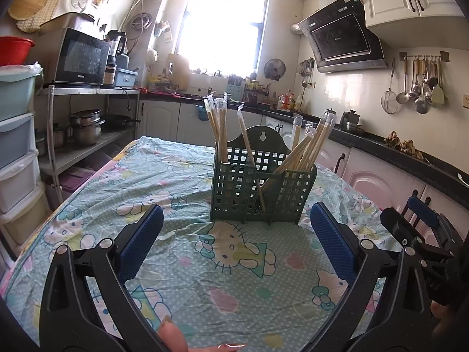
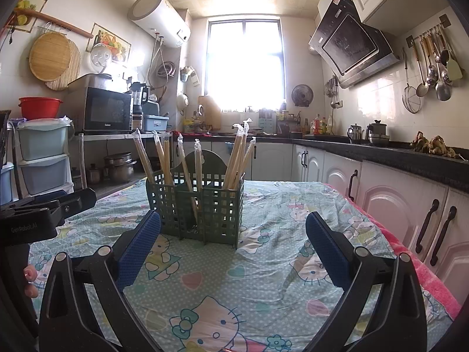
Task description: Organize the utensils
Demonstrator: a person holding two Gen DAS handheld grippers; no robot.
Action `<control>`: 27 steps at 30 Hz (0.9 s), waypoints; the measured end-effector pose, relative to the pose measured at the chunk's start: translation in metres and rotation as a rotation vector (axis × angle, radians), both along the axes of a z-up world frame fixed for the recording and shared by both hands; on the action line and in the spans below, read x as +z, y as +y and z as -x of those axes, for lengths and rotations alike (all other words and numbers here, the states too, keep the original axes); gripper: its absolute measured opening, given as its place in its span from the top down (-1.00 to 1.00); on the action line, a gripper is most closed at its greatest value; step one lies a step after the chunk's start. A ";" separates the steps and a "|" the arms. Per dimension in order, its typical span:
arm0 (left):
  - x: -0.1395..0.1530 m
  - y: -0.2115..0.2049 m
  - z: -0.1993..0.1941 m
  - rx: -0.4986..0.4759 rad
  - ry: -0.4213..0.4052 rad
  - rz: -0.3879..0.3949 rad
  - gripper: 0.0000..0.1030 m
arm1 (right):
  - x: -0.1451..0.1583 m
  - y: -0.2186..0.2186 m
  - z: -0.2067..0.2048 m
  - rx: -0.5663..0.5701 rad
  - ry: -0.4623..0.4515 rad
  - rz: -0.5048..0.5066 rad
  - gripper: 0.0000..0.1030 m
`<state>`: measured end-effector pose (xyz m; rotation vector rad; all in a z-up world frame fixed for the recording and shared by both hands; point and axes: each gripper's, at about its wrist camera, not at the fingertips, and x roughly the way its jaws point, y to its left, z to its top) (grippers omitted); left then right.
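Here both tools [image 1: 236, 228] [image 2: 233, 233] gape empty; only the right view shows the water heater [image 2: 159, 19].

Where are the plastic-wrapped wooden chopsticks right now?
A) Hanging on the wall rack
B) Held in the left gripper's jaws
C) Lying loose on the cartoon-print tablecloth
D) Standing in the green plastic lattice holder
D: the plastic-wrapped wooden chopsticks stand upright or leaning in the compartments of the green plastic lattice holder, while the left gripper and right gripper both stand open and empty.
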<state>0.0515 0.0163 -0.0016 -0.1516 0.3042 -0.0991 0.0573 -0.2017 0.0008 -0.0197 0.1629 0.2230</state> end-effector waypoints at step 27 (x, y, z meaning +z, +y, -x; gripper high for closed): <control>-0.001 -0.001 0.000 0.004 0.004 -0.010 -0.80 | 0.000 0.000 0.002 0.003 -0.003 0.002 -0.88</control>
